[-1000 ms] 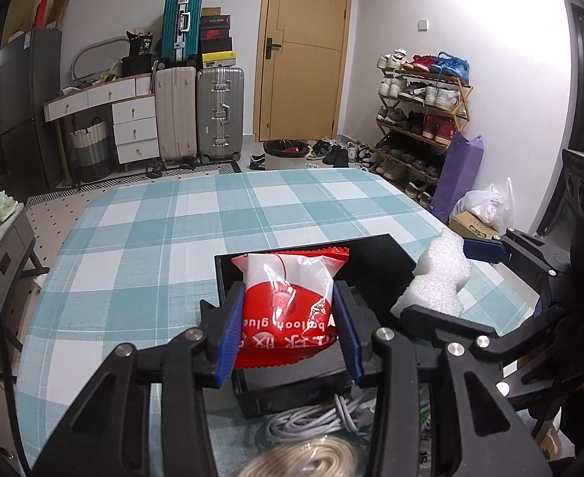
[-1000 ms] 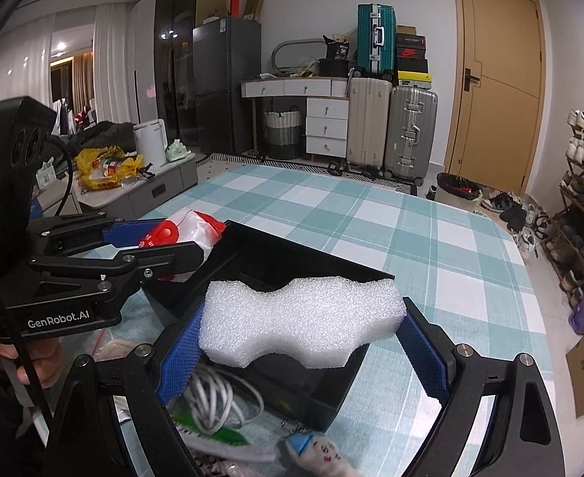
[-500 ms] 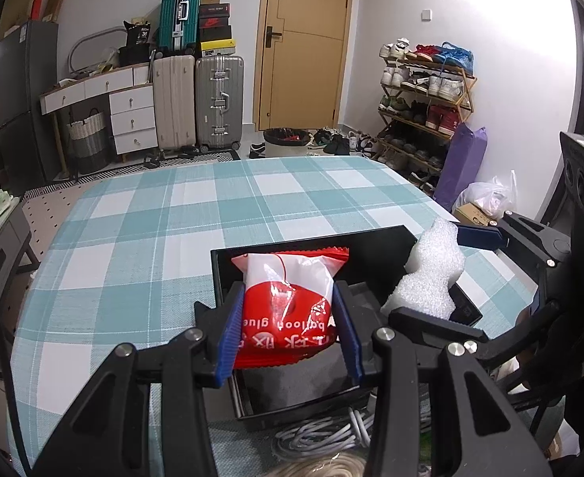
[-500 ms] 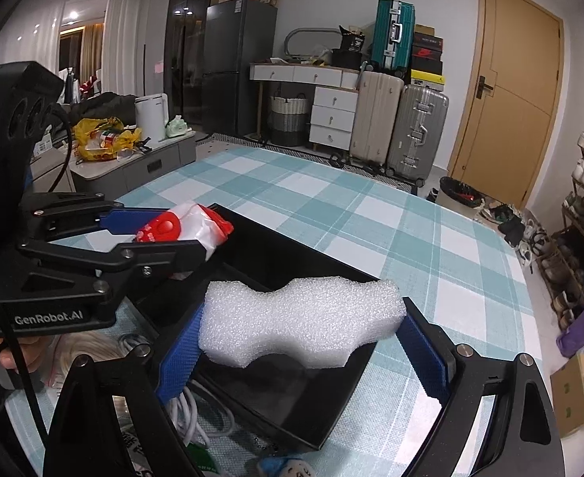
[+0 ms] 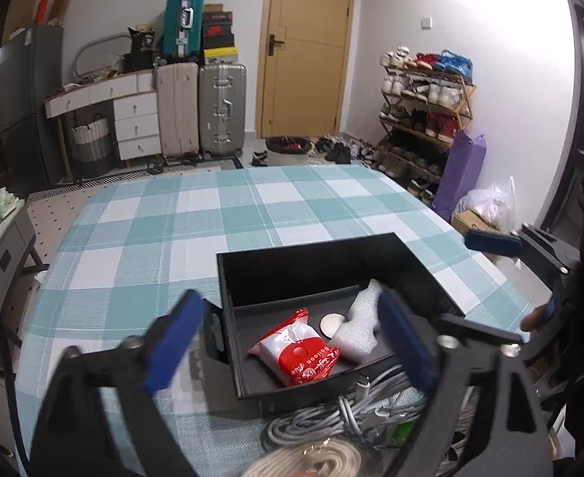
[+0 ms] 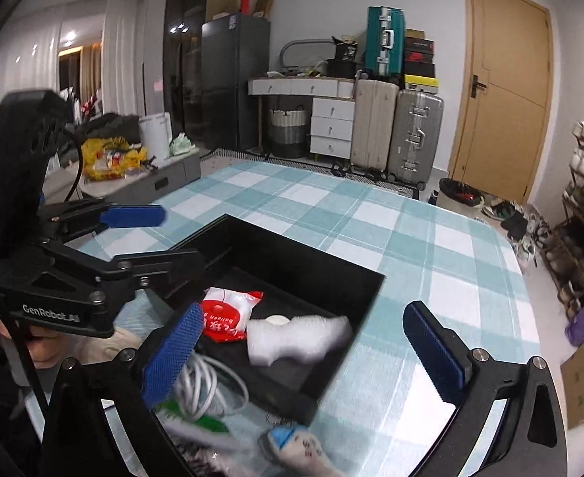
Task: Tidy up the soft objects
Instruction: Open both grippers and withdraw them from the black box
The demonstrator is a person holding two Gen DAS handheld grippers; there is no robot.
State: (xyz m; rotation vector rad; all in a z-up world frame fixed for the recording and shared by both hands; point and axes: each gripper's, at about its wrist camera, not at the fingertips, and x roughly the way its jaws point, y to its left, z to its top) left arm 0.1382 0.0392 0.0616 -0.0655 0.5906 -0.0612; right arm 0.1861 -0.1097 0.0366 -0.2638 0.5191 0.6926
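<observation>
Both my grippers, left [image 5: 288, 342] and right [image 6: 312, 351], have just spread wide, empty; below their fingers the red-white packet [image 5: 298, 351] and white foam [image 6: 298, 338] lie in the black box [image 5: 312, 256] on checked cloth [image 5: 180, 222].

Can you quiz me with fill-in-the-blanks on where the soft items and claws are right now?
The red-and-white packet lies inside the black ____.
The white foam piece lies in the same box, touching the ____.
The left claw is ____, gripping nothing.
The right claw holds ____.

Missing words: box; packet; open; nothing
</observation>
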